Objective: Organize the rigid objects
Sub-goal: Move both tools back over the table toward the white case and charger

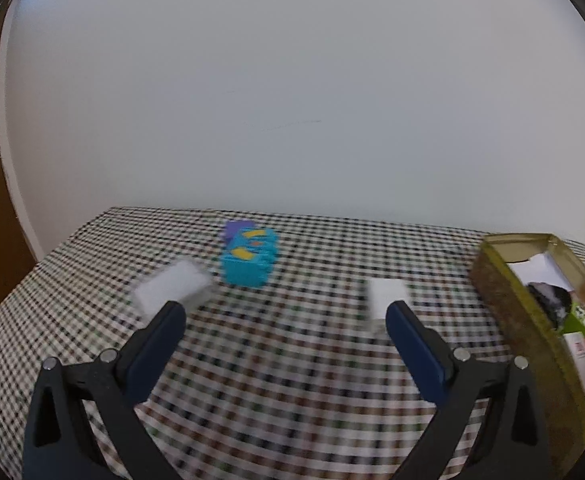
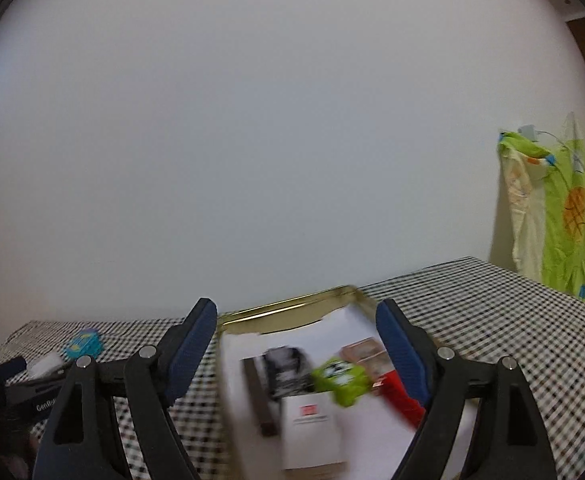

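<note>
Both views are pretty blurry. The left gripper (image 1: 285, 314) has its jaws spread wide w/ nothing between them, hanging over the checked bench (image 1: 292, 380). Just past its fingertips sit two white blocks: one on the left (image 1: 171, 289), another on the right (image 1: 386, 295). A turquoise brick toy (image 1: 248, 258) sits farther back btw them, near the wall. The gold tin (image 1: 508, 312) is at the right edge. The right gripper (image 2: 296, 314) is also wide apart and empty, over the tin (image 2: 284, 306), which holds a green box (image 2: 342, 380), a red box (image 2: 398, 396), a white card (image 2: 312, 436), a dark strip (image 2: 258, 396) and a black-and-white item that can't be made out.
</note>
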The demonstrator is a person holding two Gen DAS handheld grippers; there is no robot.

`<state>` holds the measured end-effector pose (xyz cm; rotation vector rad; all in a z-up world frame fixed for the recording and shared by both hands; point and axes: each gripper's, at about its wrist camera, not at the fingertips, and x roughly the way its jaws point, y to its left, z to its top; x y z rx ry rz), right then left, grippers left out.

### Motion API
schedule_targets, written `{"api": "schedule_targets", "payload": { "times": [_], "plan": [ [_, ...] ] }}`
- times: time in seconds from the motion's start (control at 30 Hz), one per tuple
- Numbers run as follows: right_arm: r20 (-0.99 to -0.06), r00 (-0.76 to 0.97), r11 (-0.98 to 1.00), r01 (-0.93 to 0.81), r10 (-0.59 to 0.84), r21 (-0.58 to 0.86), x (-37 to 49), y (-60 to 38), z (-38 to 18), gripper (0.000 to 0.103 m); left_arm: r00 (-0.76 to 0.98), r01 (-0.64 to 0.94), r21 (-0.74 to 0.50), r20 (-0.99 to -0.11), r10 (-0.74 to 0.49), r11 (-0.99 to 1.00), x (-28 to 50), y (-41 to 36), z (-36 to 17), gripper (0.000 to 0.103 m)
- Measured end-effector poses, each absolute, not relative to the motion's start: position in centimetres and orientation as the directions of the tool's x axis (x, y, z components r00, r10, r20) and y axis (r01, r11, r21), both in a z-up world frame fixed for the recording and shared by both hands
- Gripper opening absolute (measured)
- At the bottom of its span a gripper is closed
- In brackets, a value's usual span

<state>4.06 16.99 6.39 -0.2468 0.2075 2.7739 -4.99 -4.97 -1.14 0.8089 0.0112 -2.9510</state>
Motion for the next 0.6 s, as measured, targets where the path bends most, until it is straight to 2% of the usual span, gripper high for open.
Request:
{"api": "schedule_targets", "payload": {
  "times": [0.27,0.6],
  "plan": [
    [-0.215,-0.943,-0.961,-0.271,0.253,0.056,1.6,12.3,5.8,0.084,-0.846,0.156,0.024,-0.513,-0.146,-0.988,-6.2,-9.8,-1.3,0.101],
    [-0.33,-0.93,-0.981,-0.187,0.161,0.049,-3.3,8.1,4.4,0.084,-0.806,0.201,-0.028,-0.572,-0.149,-0.979,-8.3,-14.8,-2.2,0.101]
  ]
}}
